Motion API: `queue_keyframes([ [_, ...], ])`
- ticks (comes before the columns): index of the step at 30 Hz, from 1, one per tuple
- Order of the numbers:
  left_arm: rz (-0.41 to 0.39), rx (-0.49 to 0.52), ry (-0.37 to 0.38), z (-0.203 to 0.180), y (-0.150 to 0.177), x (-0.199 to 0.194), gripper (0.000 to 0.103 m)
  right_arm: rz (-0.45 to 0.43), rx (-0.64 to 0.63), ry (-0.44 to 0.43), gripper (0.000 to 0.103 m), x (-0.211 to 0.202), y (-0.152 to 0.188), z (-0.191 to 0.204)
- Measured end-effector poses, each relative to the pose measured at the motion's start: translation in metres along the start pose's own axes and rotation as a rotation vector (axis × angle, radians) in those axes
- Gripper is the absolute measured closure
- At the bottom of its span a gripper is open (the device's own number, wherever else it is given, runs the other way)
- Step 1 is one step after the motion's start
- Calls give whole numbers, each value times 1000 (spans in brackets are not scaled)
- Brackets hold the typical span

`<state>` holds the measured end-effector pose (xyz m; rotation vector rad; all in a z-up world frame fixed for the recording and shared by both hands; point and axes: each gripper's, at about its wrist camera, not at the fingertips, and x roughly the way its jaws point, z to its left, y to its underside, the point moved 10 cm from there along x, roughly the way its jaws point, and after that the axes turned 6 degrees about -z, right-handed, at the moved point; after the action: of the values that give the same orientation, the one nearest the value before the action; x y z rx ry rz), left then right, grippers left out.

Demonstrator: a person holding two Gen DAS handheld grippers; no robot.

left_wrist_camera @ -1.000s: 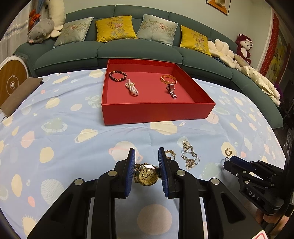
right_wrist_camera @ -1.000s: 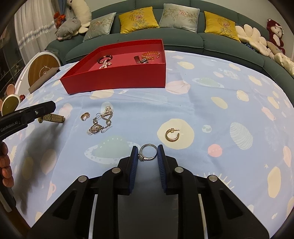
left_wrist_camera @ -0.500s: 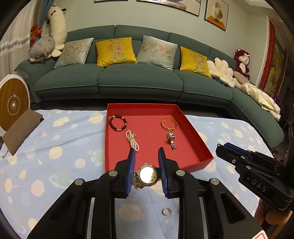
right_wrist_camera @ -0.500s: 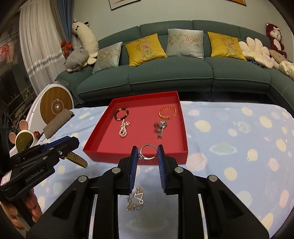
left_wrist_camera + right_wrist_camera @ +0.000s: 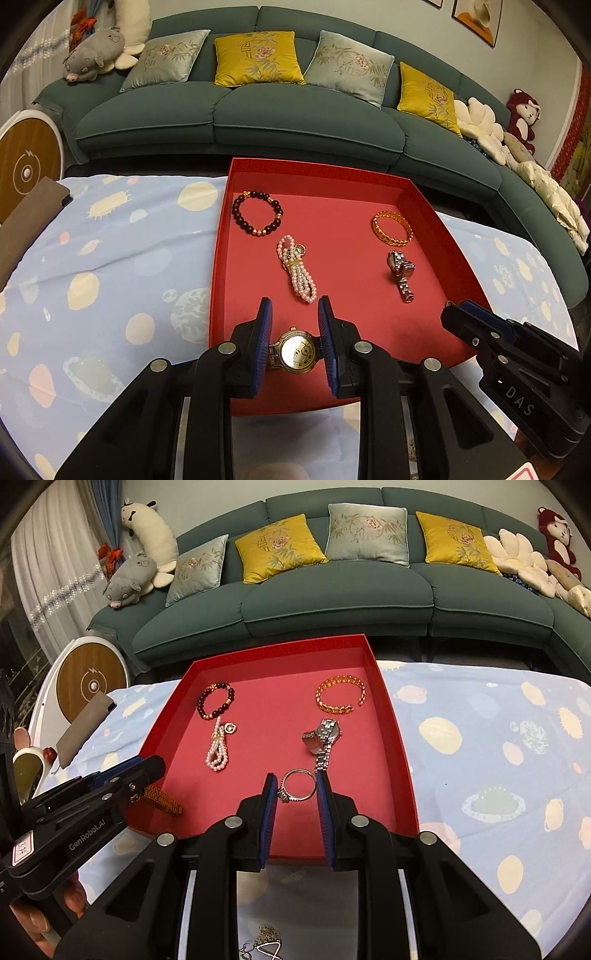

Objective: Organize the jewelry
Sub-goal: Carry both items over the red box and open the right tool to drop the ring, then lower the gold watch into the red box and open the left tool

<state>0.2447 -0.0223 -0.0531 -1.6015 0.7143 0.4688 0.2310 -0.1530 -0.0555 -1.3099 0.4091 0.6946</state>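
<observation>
My left gripper (image 5: 294,314) is shut on a gold watch (image 5: 296,352), held above the near part of the red tray (image 5: 218,258). My right gripper (image 5: 296,784) is shut on a silver ring (image 5: 298,785), also over the tray's (image 5: 400,746) near half. Inside the tray lie a dark bead bracelet (image 5: 257,218), a pearl bracelet (image 5: 297,271), a gold bangle (image 5: 391,228) and a silver watch (image 5: 402,271). The same silver watch (image 5: 324,740) lies just beyond the ring. The right gripper (image 5: 458,314) shows at the right of the left wrist view; the gold watch's strap (image 5: 160,801) hangs from the left gripper (image 5: 147,771).
The tray rests on a light blue patterned cloth (image 5: 110,266). A tangle of chains (image 5: 264,943) lies on the cloth under my right gripper. A green sofa (image 5: 295,118) with cushions stands behind. A round wooden-faced device (image 5: 92,683) stands at the left.
Both grippers have lifted from the cloth and travelled toward the sofa with the watch and the ring; they now hang over the tray. The loose jewelry on the cloth has dropped out of sight.
</observation>
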Motion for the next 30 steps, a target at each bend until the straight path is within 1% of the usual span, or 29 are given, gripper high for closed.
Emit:
queue_keyframes([
  [4,-24,19,-24,1,-3,-2,79,4,-1,7,81,1,4,-4],
  [6,-26,30,-29,0,-3,-3,75,-5,-2,15,75,0,2,-5],
  [7,-25,34,-34,0,-2,-3,73,-10,-1,18,71,-2,1,-6],
  [8,-25,36,-33,0,-2,-2,72,-17,2,19,69,-3,-1,-7],
  [17,-29,41,-46,0,-4,-5,72,-41,4,15,69,-12,-9,-6],
  [22,-51,63,-49,-3,-6,-17,72,-59,9,8,69,-23,-12,-6],
  [24,-64,66,-41,-4,-6,-27,72,-79,11,6,69,-33,-16,-8],
  [26,-72,63,-35,-5,-5,-36,66,-102,4,10,69,-47,-19,-12],
  [30,-69,66,-17,-7,4,-53,66,-139,-24,40,69,-79,-16,-24],
])
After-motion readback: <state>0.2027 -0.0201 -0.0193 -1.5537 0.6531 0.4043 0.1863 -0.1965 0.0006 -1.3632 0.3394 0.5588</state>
